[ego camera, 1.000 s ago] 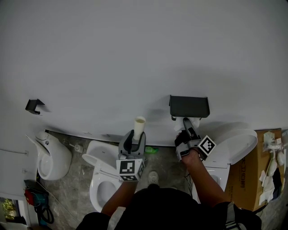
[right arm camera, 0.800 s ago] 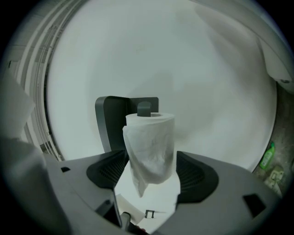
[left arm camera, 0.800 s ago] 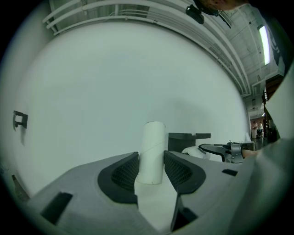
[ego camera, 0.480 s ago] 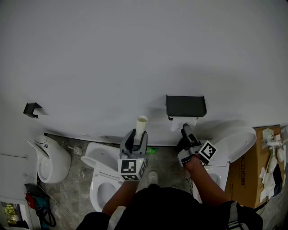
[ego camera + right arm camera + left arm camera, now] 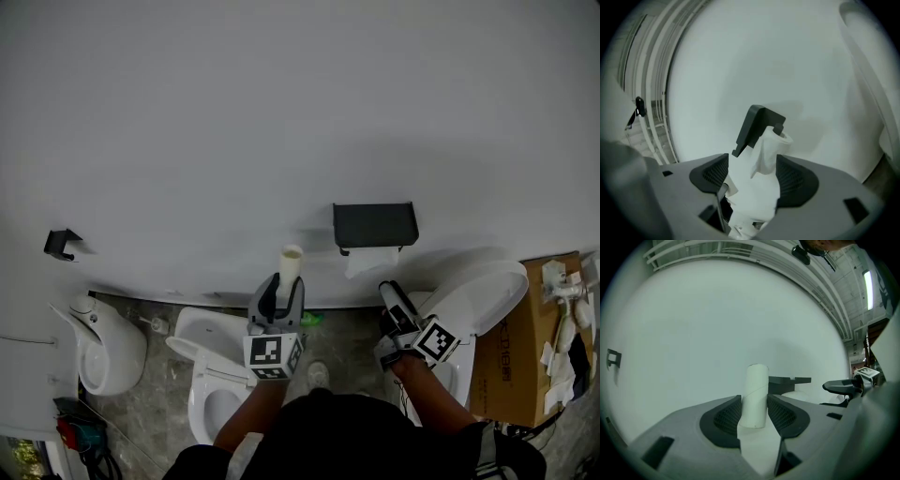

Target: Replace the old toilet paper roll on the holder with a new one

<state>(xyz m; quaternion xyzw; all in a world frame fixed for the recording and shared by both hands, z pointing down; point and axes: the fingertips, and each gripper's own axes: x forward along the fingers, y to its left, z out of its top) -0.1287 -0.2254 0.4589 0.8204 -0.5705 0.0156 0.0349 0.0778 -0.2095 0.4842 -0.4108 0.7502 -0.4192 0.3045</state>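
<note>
An empty cardboard tube (image 5: 291,262) stands upright in my left gripper (image 5: 281,286), which is shut on it; in the left gripper view the tube (image 5: 756,394) sits squeezed between both pads of that gripper (image 5: 754,411). On the wall hangs the black holder (image 5: 375,225) with white toilet paper (image 5: 370,261) drooping under it. My right gripper (image 5: 389,292) is below and right of it, apart from it, jaws wide. In the right gripper view the holder (image 5: 757,126) and the paper (image 5: 771,145) line up between the spread pads of my right gripper (image 5: 754,178), unpressed.
A white toilet (image 5: 211,375) sits below my left arm, and a second one with a raised lid (image 5: 487,295) is to the right. A cardboard box (image 5: 525,347) stands far right. There is a white urinal (image 5: 108,347) at the left and a black hook (image 5: 58,244) on the wall.
My right gripper has drawn back down and to the right, away from the holder, rolling as it went. The paper stays on the holder. The left gripper keeps the tube.
</note>
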